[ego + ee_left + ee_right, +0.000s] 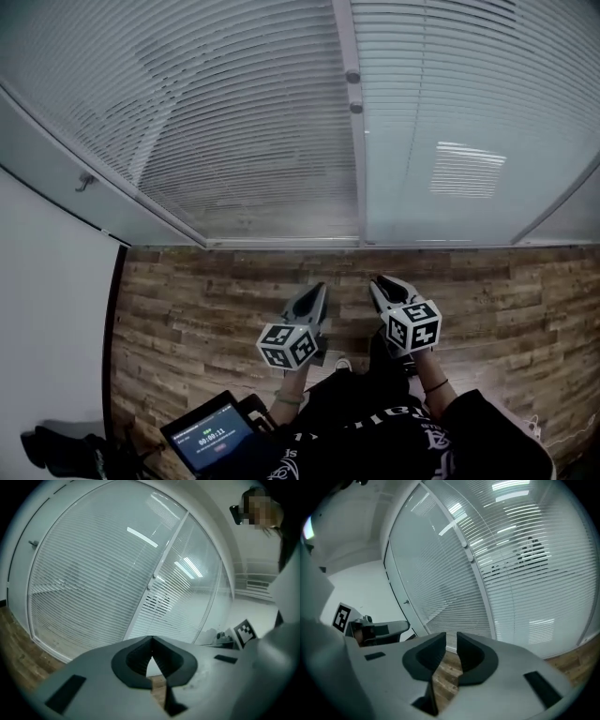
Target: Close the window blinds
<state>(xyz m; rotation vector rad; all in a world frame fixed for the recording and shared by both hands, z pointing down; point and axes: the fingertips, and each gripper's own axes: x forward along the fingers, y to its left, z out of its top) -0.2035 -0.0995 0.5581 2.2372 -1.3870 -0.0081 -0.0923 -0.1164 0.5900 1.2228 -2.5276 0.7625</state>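
Wood floor (187, 291) below; blinds (253, 122) well ahead of clenched left tongs (318, 291), released right tongs (382, 282).

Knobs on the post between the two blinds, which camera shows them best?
The head view: the two knobs stand clear and distinct on the post. Both gripper views show them too, but only as small pale bumps.
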